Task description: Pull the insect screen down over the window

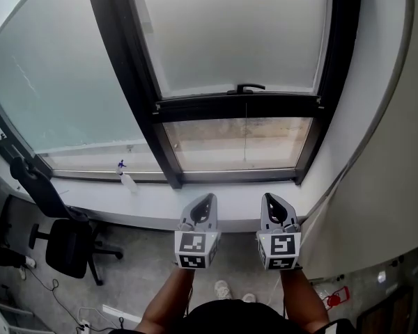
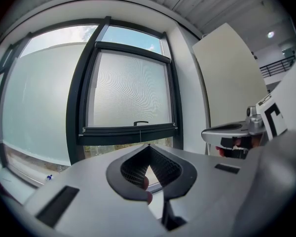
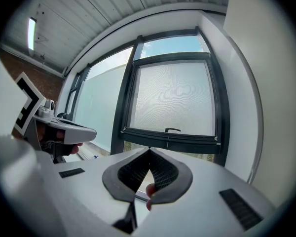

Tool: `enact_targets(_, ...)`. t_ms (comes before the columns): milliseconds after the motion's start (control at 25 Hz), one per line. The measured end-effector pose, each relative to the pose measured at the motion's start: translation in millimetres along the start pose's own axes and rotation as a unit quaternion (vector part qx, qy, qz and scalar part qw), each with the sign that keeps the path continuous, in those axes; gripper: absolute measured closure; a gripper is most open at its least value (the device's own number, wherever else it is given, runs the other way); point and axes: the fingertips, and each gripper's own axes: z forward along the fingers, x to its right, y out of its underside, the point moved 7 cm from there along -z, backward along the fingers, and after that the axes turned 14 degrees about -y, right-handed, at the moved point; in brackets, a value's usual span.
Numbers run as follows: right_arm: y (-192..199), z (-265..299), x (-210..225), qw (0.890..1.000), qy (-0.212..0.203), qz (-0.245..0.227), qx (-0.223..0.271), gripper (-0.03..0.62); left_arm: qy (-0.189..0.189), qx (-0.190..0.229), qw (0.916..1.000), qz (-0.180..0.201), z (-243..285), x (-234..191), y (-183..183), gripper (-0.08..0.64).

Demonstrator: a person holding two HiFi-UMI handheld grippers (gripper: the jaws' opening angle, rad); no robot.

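The insect screen [image 1: 230, 33] hangs in the dark window frame, covering the upper pane. Its black bottom bar [image 1: 237, 108] with a small handle [image 1: 250, 88] sits above an uncovered strip of glass. Both grippers are held level in front of the sill, short of the window and touching nothing. My left gripper [image 1: 206, 199] is shut and empty, and so is my right gripper [image 1: 271, 198]. In the left gripper view, the screen [image 2: 130, 93] and handle [image 2: 140, 123] lie beyond the closed left gripper [image 2: 149, 145]. The right gripper view shows the handle [image 3: 173, 130] beyond the closed right gripper [image 3: 149, 150].
A thin cord [image 1: 246, 141] hangs from the bar. A small spray bottle [image 1: 127, 178] stands on the white sill [image 1: 146, 202]. A black office chair [image 1: 64, 242] is on the floor at left. A white wall [image 1: 380, 152] closes the right side.
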Motion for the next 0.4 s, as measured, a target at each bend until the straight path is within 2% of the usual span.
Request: enact_targets(400, 5.7, -23.4, 6.5, 0.999, 0.003, 0.018, 0.030, 0.588, -0.006, -0.009, 0.9999, -0.006, -9.7, 17.6, 5.8, 0.557)
